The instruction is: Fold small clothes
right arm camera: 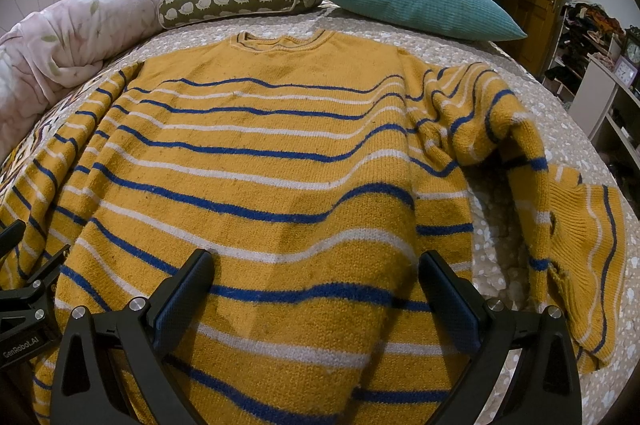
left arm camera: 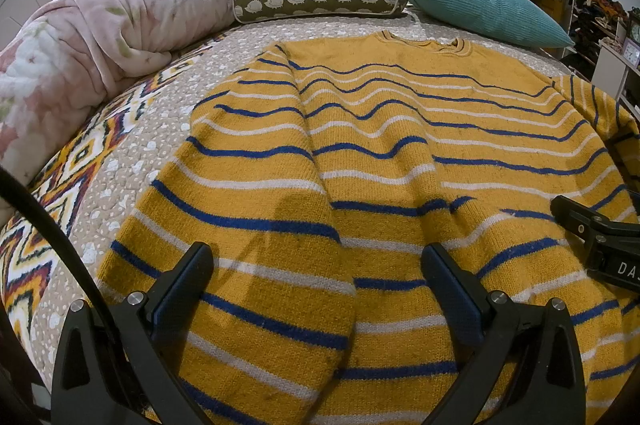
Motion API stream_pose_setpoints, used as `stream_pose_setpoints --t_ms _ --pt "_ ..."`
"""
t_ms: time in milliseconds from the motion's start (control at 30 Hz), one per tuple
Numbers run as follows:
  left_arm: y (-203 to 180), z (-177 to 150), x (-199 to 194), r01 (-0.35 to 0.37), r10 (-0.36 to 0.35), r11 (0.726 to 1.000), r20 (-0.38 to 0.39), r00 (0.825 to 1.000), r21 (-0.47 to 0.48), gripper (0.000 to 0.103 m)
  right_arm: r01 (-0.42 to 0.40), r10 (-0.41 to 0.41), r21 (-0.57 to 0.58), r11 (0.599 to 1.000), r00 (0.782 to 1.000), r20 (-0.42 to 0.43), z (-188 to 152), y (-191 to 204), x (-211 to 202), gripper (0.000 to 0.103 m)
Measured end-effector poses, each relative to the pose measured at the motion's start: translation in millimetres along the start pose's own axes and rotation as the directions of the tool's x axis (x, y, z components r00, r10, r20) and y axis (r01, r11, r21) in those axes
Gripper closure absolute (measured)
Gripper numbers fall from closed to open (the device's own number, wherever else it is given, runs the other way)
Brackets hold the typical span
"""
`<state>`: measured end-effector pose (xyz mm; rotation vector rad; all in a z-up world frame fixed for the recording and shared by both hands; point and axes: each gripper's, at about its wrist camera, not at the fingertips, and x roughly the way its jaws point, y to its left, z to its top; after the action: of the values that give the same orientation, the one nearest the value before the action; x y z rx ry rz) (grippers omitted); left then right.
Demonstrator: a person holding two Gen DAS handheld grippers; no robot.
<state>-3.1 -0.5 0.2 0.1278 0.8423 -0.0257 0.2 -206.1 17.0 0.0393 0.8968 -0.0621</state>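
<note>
On the bed (left arm camera: 132,129): striped sweater (left arm camera: 400,145) flat, collar far, hem twd grippers; L sleeve folded over body, R sleeve (right arm camera: 520,161) splayed out; R gripper (right arm camera: 316,289) nearer it; L gripper (left arm camera: 318,289) and R both spread, empty.

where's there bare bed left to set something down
Free: the bedspread strip between sweater body and crumpled right sleeve; the band between collar and teal pillow. Left of the sweater, a patch before the pink duvet. Centre is crowded.

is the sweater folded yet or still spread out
Mostly spread: the sweater lies flat, collar away, only its left sleeve folded over the body.
</note>
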Motion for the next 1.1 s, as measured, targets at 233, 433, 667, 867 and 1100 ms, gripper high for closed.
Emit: stream_pose_setpoints --t_ms 233,433,667,867,1100 --pt "-1.3 3.1 -7.7 -0.011 0.011 1.000 0.012 1.000 -0.007 0.000 0.000 0.000 0.000 1.000 1.000 0.001 -0.3 -0.1 0.0 0.000" --pt "-0.6 3.4 -8.7 0.031 -0.032 0.998 -0.016 0.999 -0.053 0.000 -0.001 0.001 0.000 1.000 1.000 0.001 -0.1 -0.1 0.1 0.000" --pt "-7.2 3.8 -8.3 -0.060 0.060 0.998 -0.050 0.997 0.005 0.000 -0.002 0.002 0.001 1.000 1.000 0.002 -2.1 0.0 -1.1 0.000" --pt "-4.5 6.4 -21.4 -0.062 0.068 0.996 -0.103 0.992 0.062 0.013 -0.004 0.004 0.002 1.000 1.000 0.001 -0.3 -1.7 0.7 0.000" --pt "45.4 5.6 -85.3 0.117 -0.119 0.991 -0.026 0.993 -0.066 0.029 -0.004 0.004 0.003 1.000 1.000 0.000 0.0 -2.6 1.1 0.000"
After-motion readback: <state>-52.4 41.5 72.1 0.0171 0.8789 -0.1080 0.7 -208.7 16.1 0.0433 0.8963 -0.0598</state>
